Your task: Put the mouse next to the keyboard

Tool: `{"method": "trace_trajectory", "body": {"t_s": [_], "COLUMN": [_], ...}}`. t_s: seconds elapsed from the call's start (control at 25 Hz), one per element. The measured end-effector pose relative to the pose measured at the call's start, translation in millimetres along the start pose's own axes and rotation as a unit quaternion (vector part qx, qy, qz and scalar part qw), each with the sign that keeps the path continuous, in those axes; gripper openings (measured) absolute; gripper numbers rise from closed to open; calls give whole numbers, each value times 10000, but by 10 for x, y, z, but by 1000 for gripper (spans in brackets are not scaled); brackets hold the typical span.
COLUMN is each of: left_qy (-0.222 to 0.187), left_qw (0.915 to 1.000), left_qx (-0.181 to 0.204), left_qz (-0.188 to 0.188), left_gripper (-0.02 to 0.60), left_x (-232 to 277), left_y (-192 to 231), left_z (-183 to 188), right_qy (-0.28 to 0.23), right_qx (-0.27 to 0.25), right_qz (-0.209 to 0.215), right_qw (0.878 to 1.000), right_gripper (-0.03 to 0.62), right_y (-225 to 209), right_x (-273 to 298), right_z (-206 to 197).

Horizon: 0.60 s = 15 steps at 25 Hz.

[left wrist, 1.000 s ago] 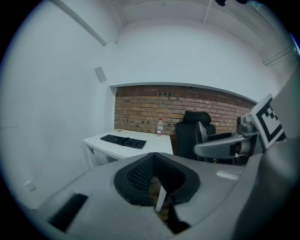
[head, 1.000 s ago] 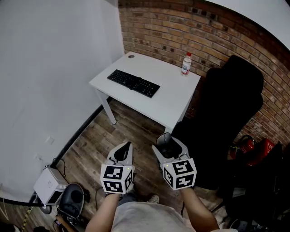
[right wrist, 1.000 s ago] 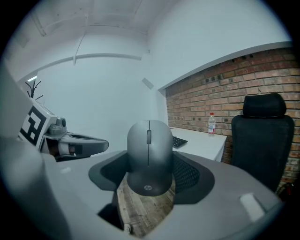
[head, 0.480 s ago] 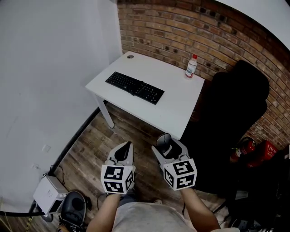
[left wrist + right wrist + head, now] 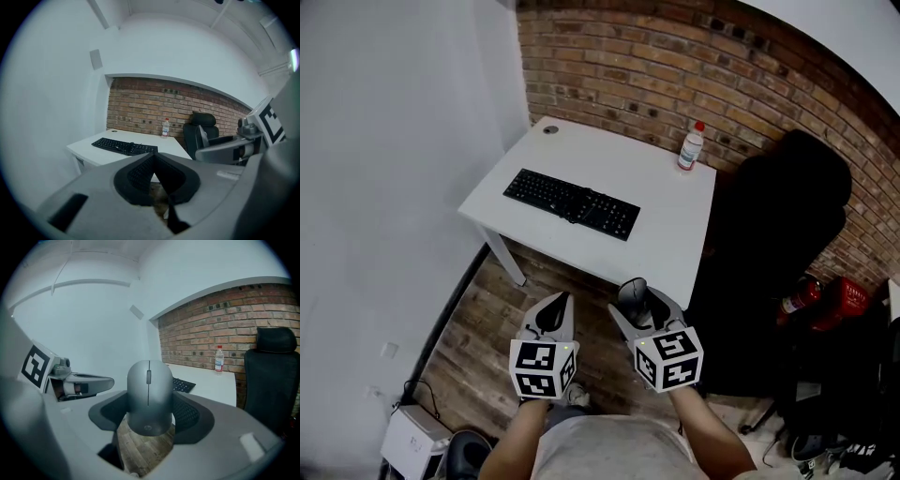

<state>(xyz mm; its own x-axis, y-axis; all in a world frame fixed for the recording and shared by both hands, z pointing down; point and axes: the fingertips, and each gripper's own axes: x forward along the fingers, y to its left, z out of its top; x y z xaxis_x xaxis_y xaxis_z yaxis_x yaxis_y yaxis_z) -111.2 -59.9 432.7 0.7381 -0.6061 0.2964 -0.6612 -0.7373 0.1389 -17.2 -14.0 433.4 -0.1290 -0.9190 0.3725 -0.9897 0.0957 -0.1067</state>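
A grey mouse (image 5: 149, 397) stands nose-up between the jaws of my right gripper (image 5: 639, 302), which is shut on it; the mouse (image 5: 633, 295) shows dark at the jaw tips in the head view. A black keyboard (image 5: 572, 203) lies on the white desk (image 5: 666, 234) ahead, also seen as the keyboard (image 5: 124, 146) in the left gripper view. My left gripper (image 5: 552, 317) is held over the wooden floor short of the desk, shut with nothing in it.
A clear bottle with a red cap (image 5: 689, 148) stands at the desk's back right corner by the brick wall. A black office chair (image 5: 769, 253) is right of the desk. A red extinguisher (image 5: 811, 298) lies on the floor at the right. A white box (image 5: 417, 441) sits at the lower left.
The desk has come closer and shifted left in the head view as I stepped forward. Both grippers keep their pose, the mouse still held in the right one.
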Motion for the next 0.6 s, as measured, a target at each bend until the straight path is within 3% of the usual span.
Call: {"method": "trace_trajectory", "body": {"t_s": [0.28, 0.6], "left_qy": [122, 190], "left_qw": [9991, 9964], "left_qx": [61, 175], "left_qz": [-407, -801], "left_gripper": [-6, -6], "left_x": [299, 616], "left_y": [369, 494], "left_z": [60, 116], "right_qy": [84, 81], "right_qx": [246, 602], "right_qz": [-405, -900], "right_qw": [9988, 9941], "right_gripper": [299, 299], "right_y": [-11, -232], "right_x": [384, 546], "right_z": [85, 103]}}
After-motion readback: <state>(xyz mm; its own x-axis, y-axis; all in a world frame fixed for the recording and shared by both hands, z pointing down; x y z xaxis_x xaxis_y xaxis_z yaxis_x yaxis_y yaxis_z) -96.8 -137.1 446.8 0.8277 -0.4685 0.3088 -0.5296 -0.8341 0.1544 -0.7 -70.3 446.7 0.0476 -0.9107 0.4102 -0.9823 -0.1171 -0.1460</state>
